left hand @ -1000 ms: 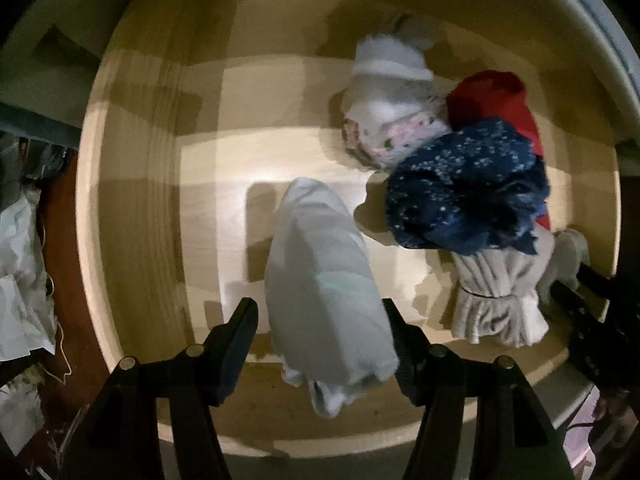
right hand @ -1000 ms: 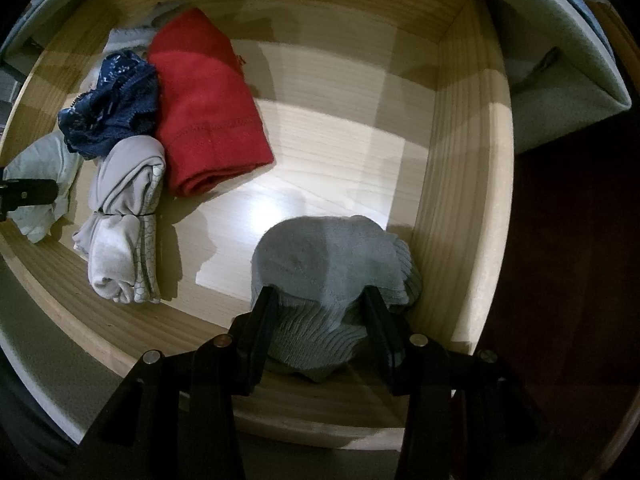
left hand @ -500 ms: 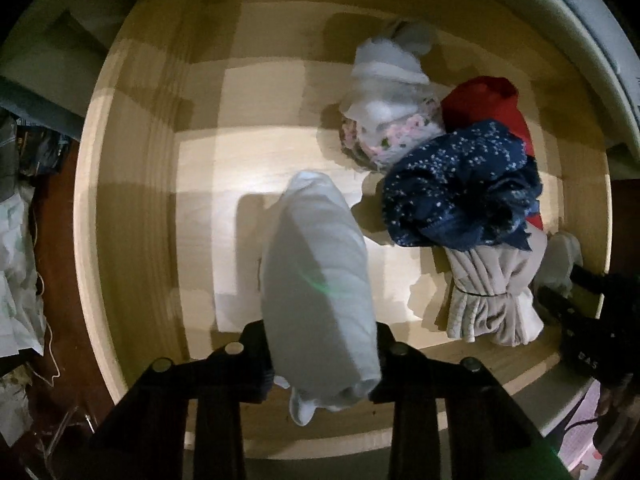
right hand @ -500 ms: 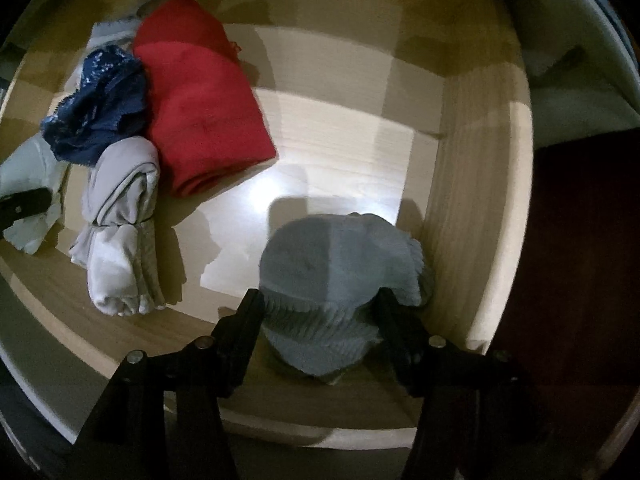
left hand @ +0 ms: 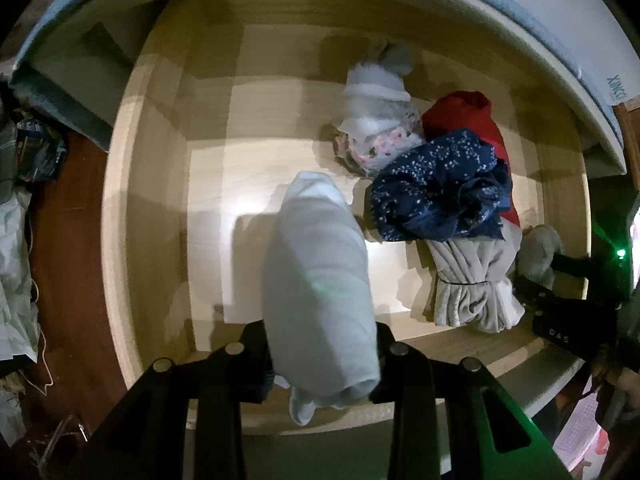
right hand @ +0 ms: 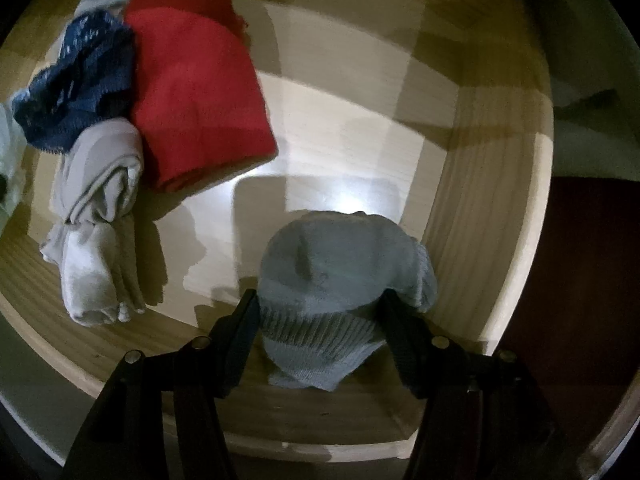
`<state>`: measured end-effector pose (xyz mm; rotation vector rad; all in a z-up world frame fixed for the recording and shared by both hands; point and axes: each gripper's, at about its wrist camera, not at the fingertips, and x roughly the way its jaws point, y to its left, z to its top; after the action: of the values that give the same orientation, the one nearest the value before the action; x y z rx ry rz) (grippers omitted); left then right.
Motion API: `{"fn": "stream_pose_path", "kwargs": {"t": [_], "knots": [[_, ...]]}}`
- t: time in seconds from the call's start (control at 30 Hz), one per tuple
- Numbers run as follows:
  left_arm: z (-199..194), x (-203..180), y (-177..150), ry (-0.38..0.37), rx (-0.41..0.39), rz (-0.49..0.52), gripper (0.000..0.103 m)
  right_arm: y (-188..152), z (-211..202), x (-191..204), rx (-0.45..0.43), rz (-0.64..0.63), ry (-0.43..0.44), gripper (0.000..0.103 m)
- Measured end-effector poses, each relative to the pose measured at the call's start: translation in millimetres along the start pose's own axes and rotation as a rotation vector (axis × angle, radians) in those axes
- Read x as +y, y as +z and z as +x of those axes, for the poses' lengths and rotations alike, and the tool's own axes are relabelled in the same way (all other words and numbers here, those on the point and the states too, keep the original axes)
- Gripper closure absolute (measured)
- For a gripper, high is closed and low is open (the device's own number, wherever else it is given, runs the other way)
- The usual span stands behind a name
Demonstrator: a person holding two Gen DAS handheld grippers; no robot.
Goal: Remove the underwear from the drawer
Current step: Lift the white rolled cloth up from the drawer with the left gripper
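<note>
An open wooden drawer (left hand: 152, 200) lies below both grippers. My left gripper (left hand: 320, 332) is shut on a pale blue rolled piece of underwear (left hand: 316, 264), and its shadow falls on the drawer floor to the left. My right gripper (right hand: 320, 312) is open. A grey ribbed bundle (right hand: 344, 264) sits between its fingers (right hand: 244, 320) near the drawer's front right corner. The bundle bulges past the right finger. In the left wrist view, the right gripper (left hand: 568, 292) shows as a black shape at the right edge.
In the drawer's middle lie a red folded piece (right hand: 196, 92), a navy speckled piece (right hand: 80, 84), a beige tied roll (right hand: 100, 208) and a white floral bundle (left hand: 380, 120). Bare floor shows on the left (left hand: 208, 184). A pale mattress edge (left hand: 560, 40) overhangs the back.
The left jaws have shut on the pale roll, and the gripper has risen slightly with it. The right jaws have widened and come down around the grey bundle.
</note>
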<state>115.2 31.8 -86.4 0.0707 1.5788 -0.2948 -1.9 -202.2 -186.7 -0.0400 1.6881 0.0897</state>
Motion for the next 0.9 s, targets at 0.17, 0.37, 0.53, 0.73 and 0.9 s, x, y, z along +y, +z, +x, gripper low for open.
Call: {"fn": "stream_pose_path", "kwargs": {"t": [0.17, 0.37, 0.53, 0.73, 0.9], "knots": [[-10.8, -4.8, -8.0, -0.019, -0.026, -0.009, 0.071, -0.4, 2.8, 1.7, -0.004, -0.008, -0.053, 0.056], [-37.3, 1.0, -14.5, -0.033, -0.066, -0.008, 0.071, -6.9, -0.2, -5.7, -0.038, 0.015, -0.058, 0.071], [-53.3, 2.7, -14.3, -0.033, -0.095, -0.009, 0.071, -18.0, -4.7, -14.3, -0.074, 0.060, -0.011, 0.078], [-71.2, 0.0, -15.4, -0.025, -0.132, -0.007, 0.071, -33.2, -2.4, -33.4, -0.063, 0.136, 0.104, 0.080], [-93.5, -2.9, -14.9, -0.008, -0.177, 0.007, 0.071, -39.6, 3.0, -48.6, -0.066, 0.151, 0.139, 0.082]]}}
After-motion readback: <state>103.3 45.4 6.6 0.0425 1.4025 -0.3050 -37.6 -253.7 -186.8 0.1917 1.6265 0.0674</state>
